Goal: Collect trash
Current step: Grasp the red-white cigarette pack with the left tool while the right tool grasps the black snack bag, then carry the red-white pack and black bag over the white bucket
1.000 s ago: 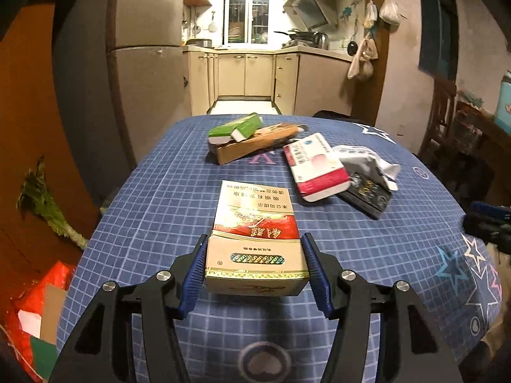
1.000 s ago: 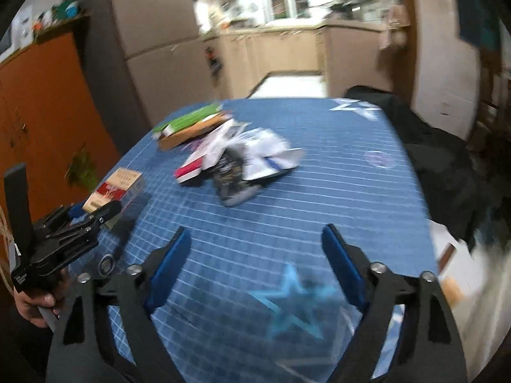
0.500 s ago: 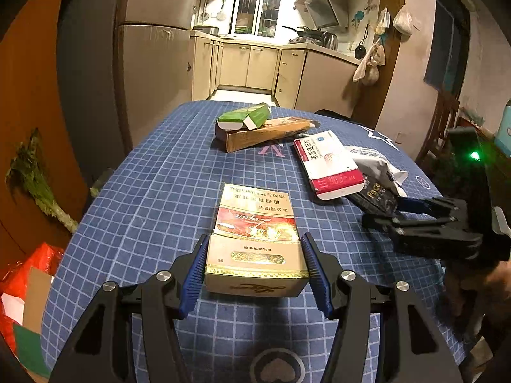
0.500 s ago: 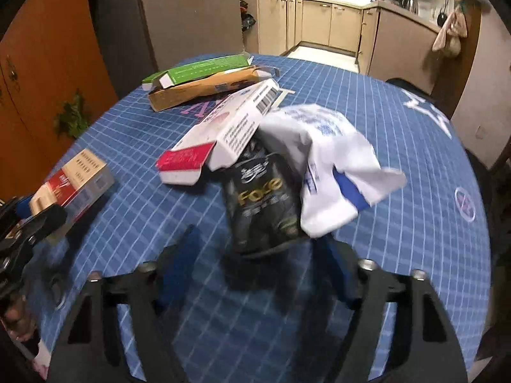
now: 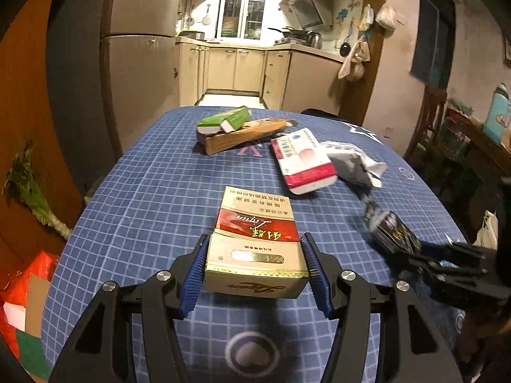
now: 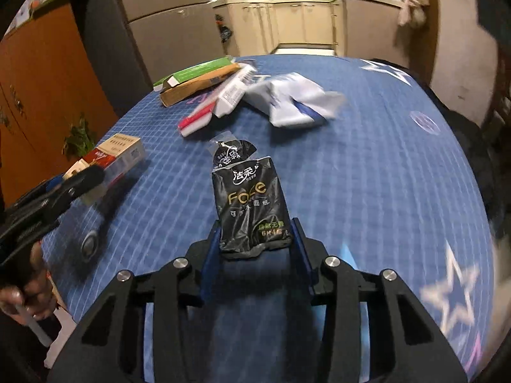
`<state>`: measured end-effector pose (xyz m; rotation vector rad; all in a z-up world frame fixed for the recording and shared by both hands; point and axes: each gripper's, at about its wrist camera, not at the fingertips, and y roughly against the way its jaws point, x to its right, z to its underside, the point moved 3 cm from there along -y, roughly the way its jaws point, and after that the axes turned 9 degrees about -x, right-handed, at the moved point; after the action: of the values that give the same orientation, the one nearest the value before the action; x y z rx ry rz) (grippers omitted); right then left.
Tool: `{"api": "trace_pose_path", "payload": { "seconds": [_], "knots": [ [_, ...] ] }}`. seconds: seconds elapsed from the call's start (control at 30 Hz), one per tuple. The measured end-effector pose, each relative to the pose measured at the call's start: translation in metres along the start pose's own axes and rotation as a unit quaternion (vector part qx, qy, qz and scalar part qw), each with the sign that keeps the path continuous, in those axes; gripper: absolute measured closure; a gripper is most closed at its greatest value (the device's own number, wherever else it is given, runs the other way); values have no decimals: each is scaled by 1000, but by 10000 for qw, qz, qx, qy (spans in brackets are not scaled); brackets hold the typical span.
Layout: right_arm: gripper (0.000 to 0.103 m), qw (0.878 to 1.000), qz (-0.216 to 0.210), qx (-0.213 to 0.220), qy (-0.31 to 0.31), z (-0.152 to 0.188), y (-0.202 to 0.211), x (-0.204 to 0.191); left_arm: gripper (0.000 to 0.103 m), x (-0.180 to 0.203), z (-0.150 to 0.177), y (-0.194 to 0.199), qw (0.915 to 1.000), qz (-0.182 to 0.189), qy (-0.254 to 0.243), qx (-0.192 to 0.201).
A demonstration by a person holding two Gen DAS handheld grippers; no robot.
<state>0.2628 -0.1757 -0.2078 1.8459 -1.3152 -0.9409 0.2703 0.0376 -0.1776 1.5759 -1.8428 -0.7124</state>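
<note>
Black tissue pack (image 6: 252, 204) clamped in right claw (image 6: 255, 242), lifted off the blue-checked bench (image 6: 367, 175). Red-and-cream carton (image 5: 255, 249) pinched between left claw (image 5: 255, 268) pads, near end raised off the cloth. Further out: red-white box (image 5: 303, 162), crumpled white bag (image 5: 351, 162), then green box (image 5: 226, 121) on brown box (image 5: 242, 135).

A red, white and gold cigarette carton (image 5: 255, 245) lies flat on the blue checked desk (image 5: 143, 191), its near end between the left tool's (image 5: 255, 268) blue pads. A black tissue pack (image 6: 252, 204) with gold lettering is clamped at its near end by the right tool (image 6: 255, 242). Farther off, a green box (image 5: 225, 120) rests on a long brown box (image 5: 242, 135). Beside them a white box with a red end (image 5: 303, 159) leans against a crumpled white wrapper (image 5: 351, 162).
</note>
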Motion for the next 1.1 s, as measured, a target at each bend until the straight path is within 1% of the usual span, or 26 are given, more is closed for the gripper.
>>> {"api": "trace_pose_path", "payload": {
  "seconds": [0.17,0.33,0.4,0.6,0.87,1.1],
  "knots": [
    [67,9992,190,150,-306,30,22,8,44,19,7,7,9998,12,-196,-23],
    [67,9979,293,286,-500,48,38,10,44,43,12,15,9992,-18,-410,-27],
    [67,9974,343,384,-512,52,46,9,44,52,13,19,9988,-67,-494,-1],
    [67,9956,273,661,-606,60,71,7,44,78,16,33,9972,-61,-744,84],
    [67,9936,239,918,-619,72,97,8,44,98,18,46,9953,-54,-950,166],
    [67,9909,283,1083,-750,78,113,19,44,110,19,55,9935,-56,-1110,246]
  ]
}}
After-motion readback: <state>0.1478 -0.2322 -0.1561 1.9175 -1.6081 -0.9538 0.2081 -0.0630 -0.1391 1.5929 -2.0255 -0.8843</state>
